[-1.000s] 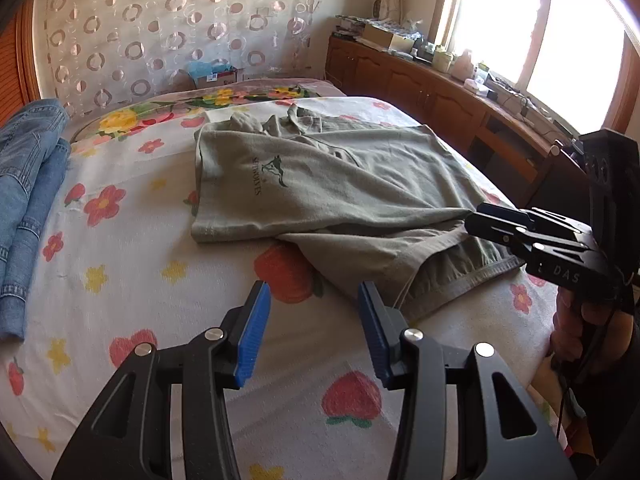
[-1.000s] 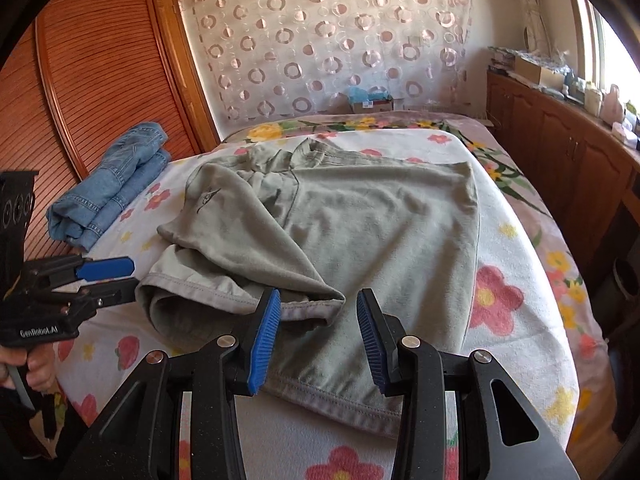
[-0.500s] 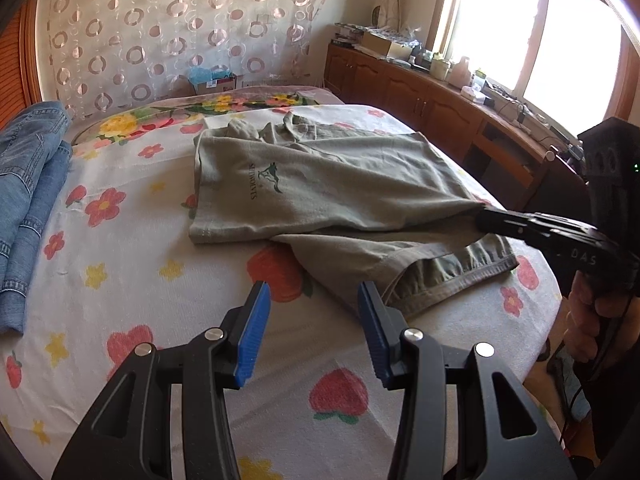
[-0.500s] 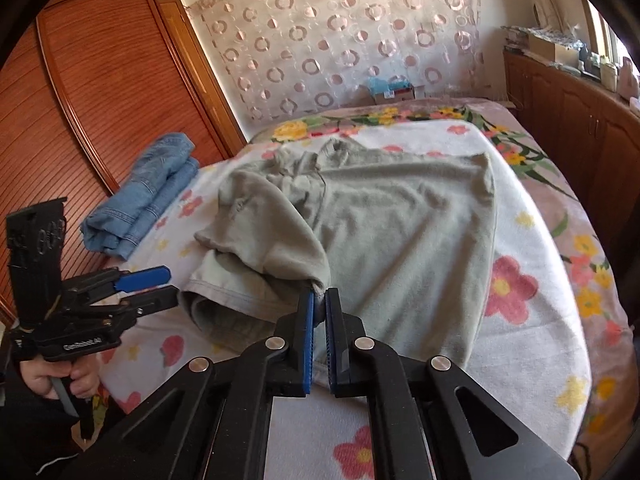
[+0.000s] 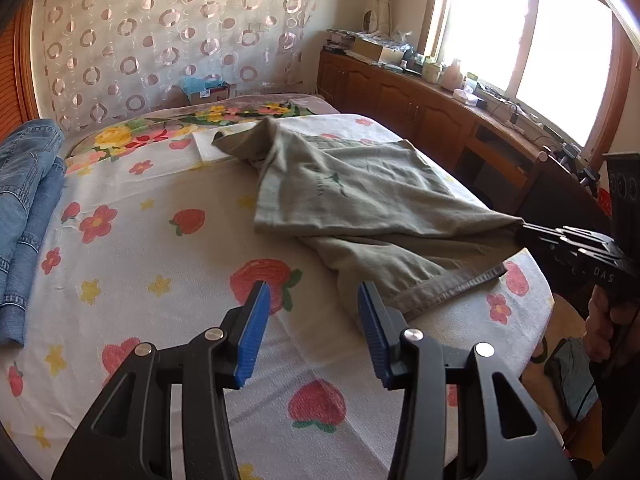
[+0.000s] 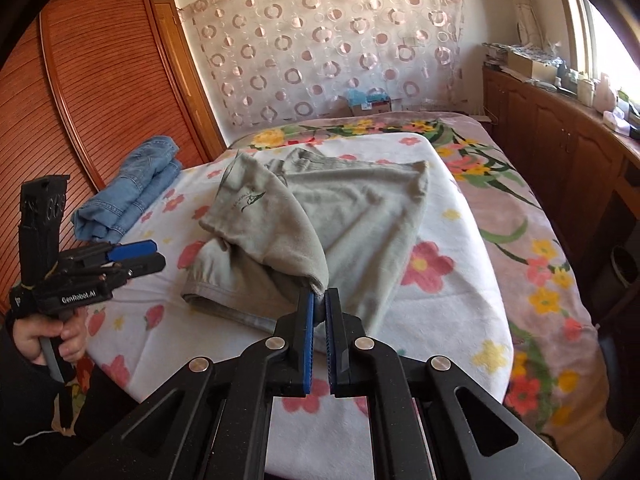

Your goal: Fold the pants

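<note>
Grey-green pants (image 5: 352, 196) with a small dark logo lie folded over on the flowered bed (image 5: 160, 248); they also show in the right wrist view (image 6: 320, 216). My right gripper (image 6: 319, 304) is shut on a folded corner of the upper layer and lifts it off the bed, near the front edge. In the left wrist view it (image 5: 528, 230) holds the stretched cloth at the right. My left gripper (image 5: 312, 304) is open and empty, above the sheet just left of the hem (image 5: 452, 288). It also shows at the left in the right wrist view (image 6: 148, 254).
Folded blue jeans (image 5: 24, 208) lie at the bed's left side, also seen in the right wrist view (image 6: 128, 192). A wooden cabinet (image 5: 420, 112) with clutter runs under the window on the right. A wooden wardrobe (image 6: 100, 100) stands left. A patterned curtain (image 5: 160, 40) hangs behind.
My right gripper closed on the pants' corner and pulled it up and toward the front right, dragging the cloth across the bed. My left gripper stayed open and shifted slightly back.
</note>
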Demonstrator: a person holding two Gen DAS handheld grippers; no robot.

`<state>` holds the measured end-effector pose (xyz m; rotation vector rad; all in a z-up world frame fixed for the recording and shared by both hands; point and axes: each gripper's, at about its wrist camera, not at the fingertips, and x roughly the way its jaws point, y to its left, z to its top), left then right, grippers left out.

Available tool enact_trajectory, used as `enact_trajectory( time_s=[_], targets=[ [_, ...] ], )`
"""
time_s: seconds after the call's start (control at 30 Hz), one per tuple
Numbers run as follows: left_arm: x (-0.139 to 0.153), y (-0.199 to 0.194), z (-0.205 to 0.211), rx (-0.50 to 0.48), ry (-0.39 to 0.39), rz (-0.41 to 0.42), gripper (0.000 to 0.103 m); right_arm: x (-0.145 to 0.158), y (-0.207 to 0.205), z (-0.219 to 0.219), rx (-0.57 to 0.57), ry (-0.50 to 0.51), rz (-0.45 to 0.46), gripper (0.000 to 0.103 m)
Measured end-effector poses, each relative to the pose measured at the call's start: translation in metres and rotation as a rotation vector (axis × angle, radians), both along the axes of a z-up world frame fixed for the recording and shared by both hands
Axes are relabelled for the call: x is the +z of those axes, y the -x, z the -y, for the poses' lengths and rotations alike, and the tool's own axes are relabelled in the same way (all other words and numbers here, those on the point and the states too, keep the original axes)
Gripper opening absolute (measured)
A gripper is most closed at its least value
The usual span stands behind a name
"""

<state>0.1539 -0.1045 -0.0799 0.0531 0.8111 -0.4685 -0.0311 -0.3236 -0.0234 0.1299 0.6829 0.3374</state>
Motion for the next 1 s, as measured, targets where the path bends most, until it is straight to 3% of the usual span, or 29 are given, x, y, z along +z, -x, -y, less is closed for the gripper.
enact_trajectory(
  time_s=[0.4, 0.47, 0.53, 0.6, 0.77, 1.0],
  targets=[
    [-0.002, -0.001, -0.003, 0.014, -0.001, 0.000, 0.047, -0.014, 0.004, -0.001, -0.030, 0.063, -0.060, 0.005],
    [-0.002, -0.002, -0.004, 0.017, -0.004, 0.003, 0.047, -0.012, 0.003, 0.001, -0.026, 0.052, -0.050, 0.005],
    [-0.001, -0.001, -0.008, 0.023, -0.004, 0.006, 0.047, -0.010, -0.001, 0.002, -0.025, 0.055, -0.042, 0.017],
    [0.001, -0.002, -0.012, 0.032, -0.002, 0.010, 0.047, -0.007, -0.001, 0.004, -0.039, 0.065, -0.019, 0.022],
    [0.005, -0.002, -0.022, 0.054, -0.010, 0.025, 0.047, 0.004, -0.005, 0.002, -0.015, 0.045, 0.029, 0.024],
    [0.014, -0.011, -0.034, 0.081, -0.025, 0.049, 0.047, 0.012, -0.038, -0.037, 0.083, 0.048, 0.074, 0.024]
  ],
)
